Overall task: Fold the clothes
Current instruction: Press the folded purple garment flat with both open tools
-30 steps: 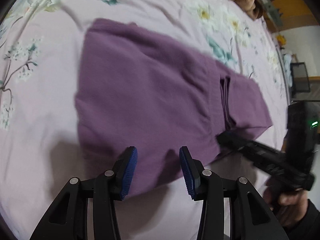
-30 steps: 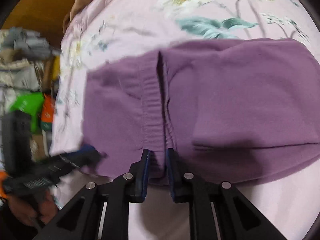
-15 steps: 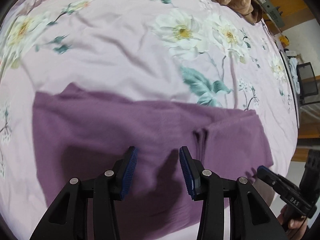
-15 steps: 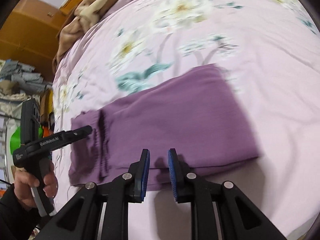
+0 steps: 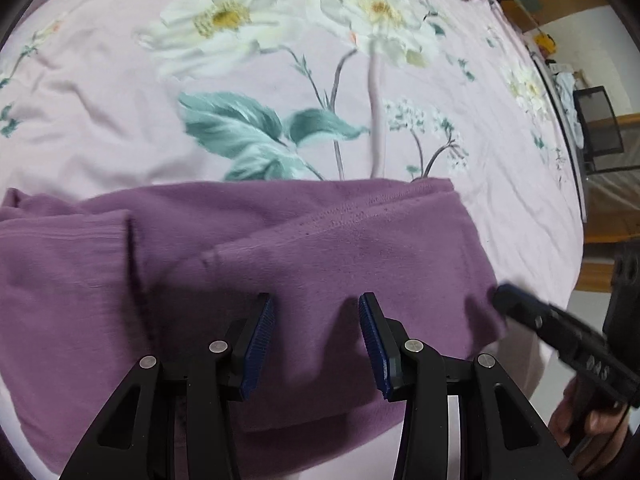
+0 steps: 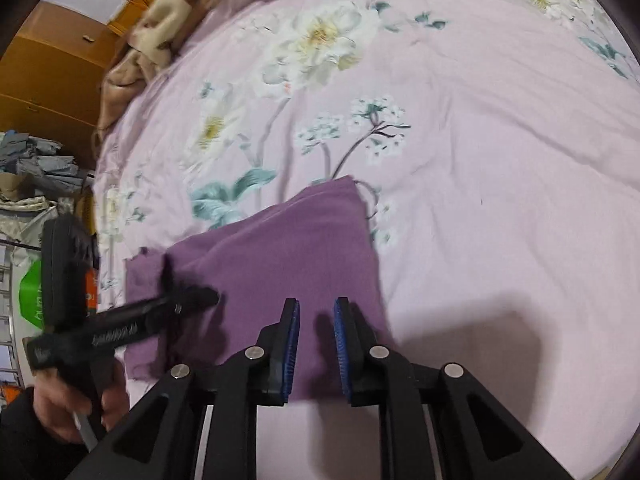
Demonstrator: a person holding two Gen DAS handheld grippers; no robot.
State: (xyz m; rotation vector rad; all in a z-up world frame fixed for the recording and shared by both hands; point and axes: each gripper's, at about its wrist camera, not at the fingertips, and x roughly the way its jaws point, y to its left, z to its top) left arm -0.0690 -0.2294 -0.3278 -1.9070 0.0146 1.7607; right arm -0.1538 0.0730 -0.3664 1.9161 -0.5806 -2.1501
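A purple garment [image 5: 304,264] lies folded flat on the floral bedsheet [image 5: 280,80]; it also shows in the right wrist view [image 6: 288,252]. My left gripper [image 5: 316,340] is open and empty, just above the garment's near part. My right gripper [image 6: 316,344] is open with a narrow gap and empty, above the garment's near right corner. In the left wrist view the right gripper [image 5: 516,308] reaches the garment's right edge. In the right wrist view the left gripper [image 6: 192,300] hovers over the garment's left part.
A brown blanket [image 6: 160,24] lies bunched at the bed's far end. Wooden furniture [image 6: 44,80] and piled clutter [image 6: 32,168] stand to the left of the bed. A dark chair [image 5: 600,128] stands beyond the bed's right edge.
Both grippers have pulled back and up from the garment. The right gripper was at the garment's near edge a second ago and is now open above it. The garment now looks folded smaller.
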